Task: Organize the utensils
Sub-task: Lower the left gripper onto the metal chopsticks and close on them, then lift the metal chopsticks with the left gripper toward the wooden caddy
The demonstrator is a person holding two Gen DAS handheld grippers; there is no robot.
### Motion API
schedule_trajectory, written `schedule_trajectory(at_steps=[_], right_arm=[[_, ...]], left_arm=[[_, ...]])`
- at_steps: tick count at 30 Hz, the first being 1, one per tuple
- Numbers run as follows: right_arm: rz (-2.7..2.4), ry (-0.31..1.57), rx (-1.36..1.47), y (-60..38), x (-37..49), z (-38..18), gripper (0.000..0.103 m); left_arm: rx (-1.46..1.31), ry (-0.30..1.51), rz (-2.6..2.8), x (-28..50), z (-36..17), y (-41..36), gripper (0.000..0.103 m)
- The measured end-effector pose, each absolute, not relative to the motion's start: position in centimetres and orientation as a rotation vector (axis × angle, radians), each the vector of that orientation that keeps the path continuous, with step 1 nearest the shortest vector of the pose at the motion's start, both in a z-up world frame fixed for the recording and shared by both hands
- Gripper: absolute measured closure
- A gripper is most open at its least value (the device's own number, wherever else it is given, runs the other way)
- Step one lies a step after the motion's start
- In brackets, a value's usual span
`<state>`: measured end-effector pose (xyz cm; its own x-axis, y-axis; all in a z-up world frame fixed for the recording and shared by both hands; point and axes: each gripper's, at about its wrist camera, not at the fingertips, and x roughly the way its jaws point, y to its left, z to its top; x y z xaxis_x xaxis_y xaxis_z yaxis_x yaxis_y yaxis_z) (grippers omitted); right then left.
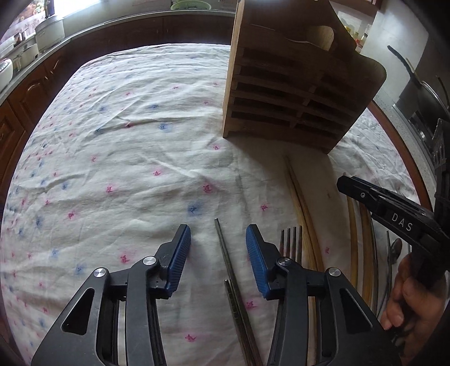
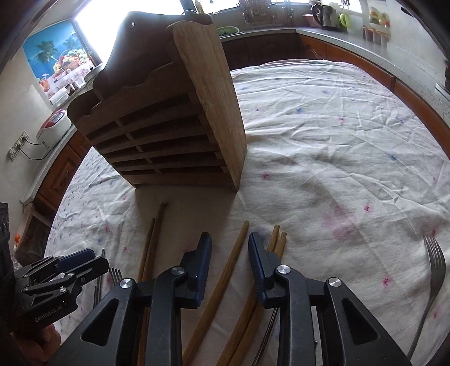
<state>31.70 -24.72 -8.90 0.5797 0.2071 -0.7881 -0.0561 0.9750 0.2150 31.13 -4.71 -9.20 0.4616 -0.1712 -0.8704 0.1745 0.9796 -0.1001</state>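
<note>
Now my left tongs straddle a metal chopstick untouched; my right tongs straddle a wooden chopstick, pads clear. Wooden rack stands far; cloth-covered counter lies open left.

A: What surrounds the table?
B: A grey countertop over brown wooden cabinets, curving from nine o'clock to three.
A: Light?
B: A bright window at eleven o'clock, beside a tropical fruit poster. A kettle stands at one o'clock.
</note>
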Motion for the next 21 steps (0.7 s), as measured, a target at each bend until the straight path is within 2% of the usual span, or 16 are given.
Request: schedule_trajectory(at_steps=[1,2,3,5,7,13,21], right_arm=[[0.151,0.941,0.164,-24.6,31.9,-8.9,0.077],[0.146,0.941,0.154,-24.4,32.0,-8.9,0.078],[0.140,0.938,0.135,-24.1,32.0,-8.9,0.080],[0.116,0.929,0.083,-23.6,32.0,-9.0,0.090],[0.115,0.924,0.088,-23.7,31.9,-9.0,0.094],[0.159,0.916,0.207,-24.7,31.3,-8.4,0.097],[0.230,0.839,0.263,-25.0,28.3,-4.5,0.098]], left_arm=[[0.018,1.068,-0.210,31.2,-9.2,-5.0,0.063],[0.030,1.064,-0.211,31.2,-9.3,-5.3,0.067],[0.042,1.059,-0.210,31.2,-9.3,-5.5,0.072],[0.059,1.052,-0.206,31.2,-9.4,-5.8,0.091],[0.054,1.052,-0.217,31.3,-9.4,-5.9,0.097],[-0.018,1.057,-0.248,31.4,-8.8,-5.0,0.098],[-0.075,0.957,-0.297,27.8,-4.6,-3.3,0.099]])
